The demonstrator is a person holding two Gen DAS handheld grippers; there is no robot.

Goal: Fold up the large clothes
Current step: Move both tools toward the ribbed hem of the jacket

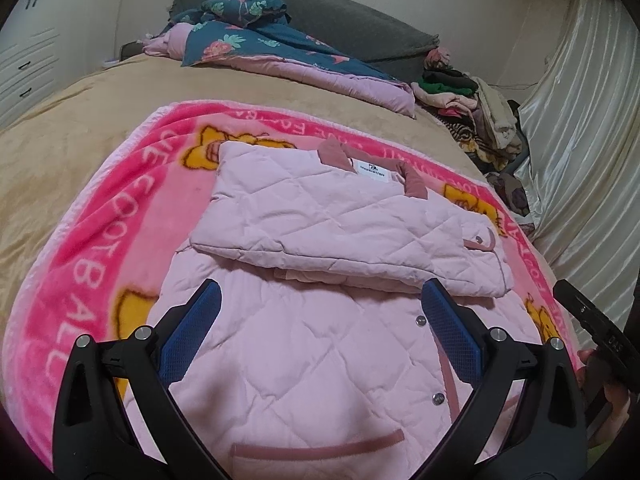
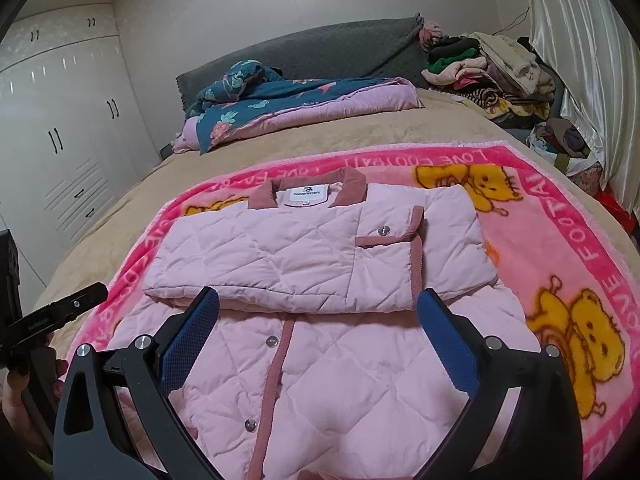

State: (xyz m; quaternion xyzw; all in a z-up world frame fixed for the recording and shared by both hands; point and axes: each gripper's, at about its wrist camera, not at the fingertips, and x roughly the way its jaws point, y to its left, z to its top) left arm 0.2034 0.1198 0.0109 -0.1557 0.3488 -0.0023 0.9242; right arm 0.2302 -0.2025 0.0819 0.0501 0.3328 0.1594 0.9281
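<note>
With sleeves folded across chest, pink quilted jacket (image 2: 320,300) lies flat on pink blanket (image 2: 560,248); lower half unfolded. Left gripper (image 1: 320,316), right gripper (image 2: 318,320) both spread wide, empty, above hem.

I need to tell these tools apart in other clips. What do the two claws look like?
Both look alike: the left claw and right claw have black angular arms with silver round bolts and two flat fingers faced with blue textured pads. No cables or sleeves show.
</note>
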